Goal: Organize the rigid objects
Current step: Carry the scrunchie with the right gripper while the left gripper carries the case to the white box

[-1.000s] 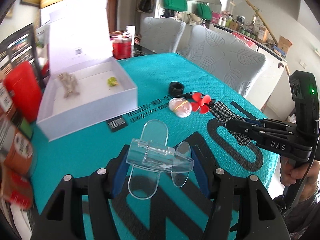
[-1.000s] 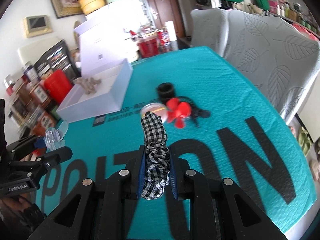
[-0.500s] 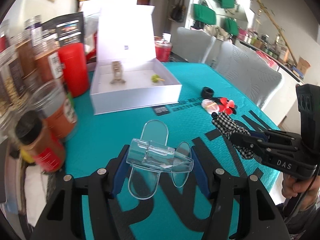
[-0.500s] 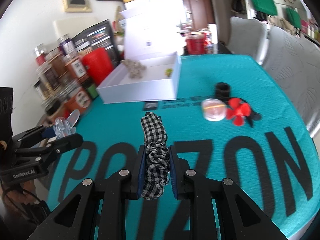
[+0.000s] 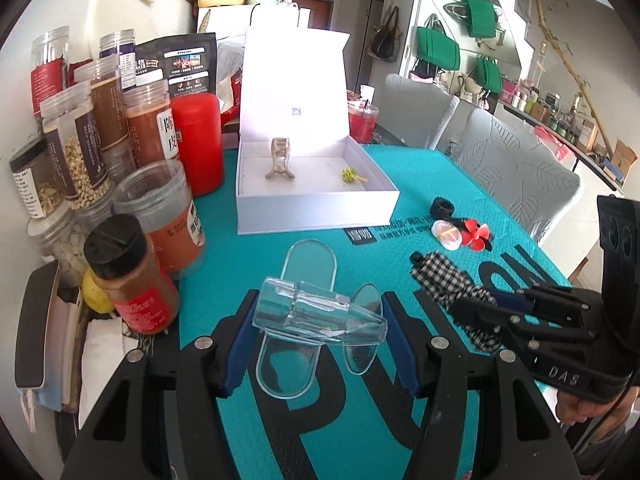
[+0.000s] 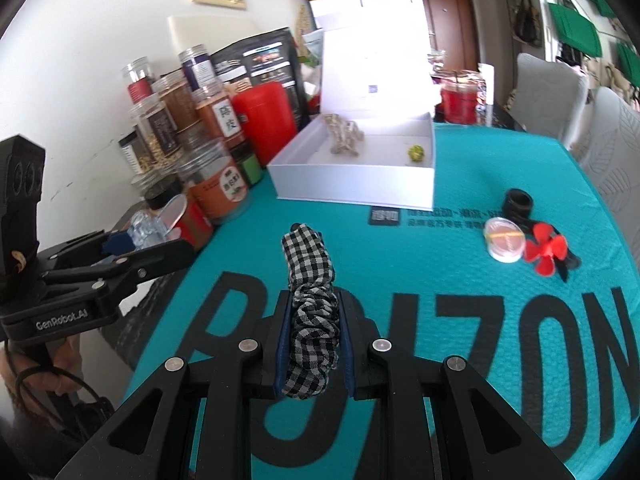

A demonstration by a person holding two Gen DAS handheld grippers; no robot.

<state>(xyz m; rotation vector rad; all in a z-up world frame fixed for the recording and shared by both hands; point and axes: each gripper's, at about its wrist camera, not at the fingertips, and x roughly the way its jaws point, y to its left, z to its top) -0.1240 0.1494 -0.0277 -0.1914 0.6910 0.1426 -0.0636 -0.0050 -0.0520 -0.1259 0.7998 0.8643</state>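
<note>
Left wrist view: the left gripper (image 5: pixel 318 330) has its fingers (image 5: pixel 240 330) clamped on a clear plastic clip (image 5: pixel 320 314), held off the desk (image 5: pixel 400 184) above the near edge. The right gripper (image 6: pixel 314 344) has its fingers pressed together on a black-and-white checked scrunchie (image 6: pixel 310 304), also held clear of the teal desk cover, near the same edge.

Risks, as judged:
- The clear clip is smooth and is held across its barrel only; a jolt or a twist of the wrist could let it slip or rotate out of the fingers
- The scrunchie is soft, so its free end may sag and snag on the box wall when carried over it
- Both grippers are close together and appear bound for the same box; they could collide if they arrive at once
- A spice bottle with a black cap (image 5: pixel 128 280) and a row of jars (image 5: pixel 160 216) stand along the left edge of the desk, close beside the left gripper's path; a wide swing could topple them

Containers:
- White box (image 5: pixel 320 210), lid upright and open, sits toward the far left corner of the desk. It holds a beige hair claw (image 5: pixel 279 160) and a small yellow-green item (image 5: pixel 350 175), well apart from each other
- Jars hold grains and powders, all lidded

Still loose on the desk toward the right edge: a black ring (image 5: pixel 442 208), a small round case (image 5: pixel 447 234) and a red flower-shaped piece (image 5: pixel 476 237)
</note>
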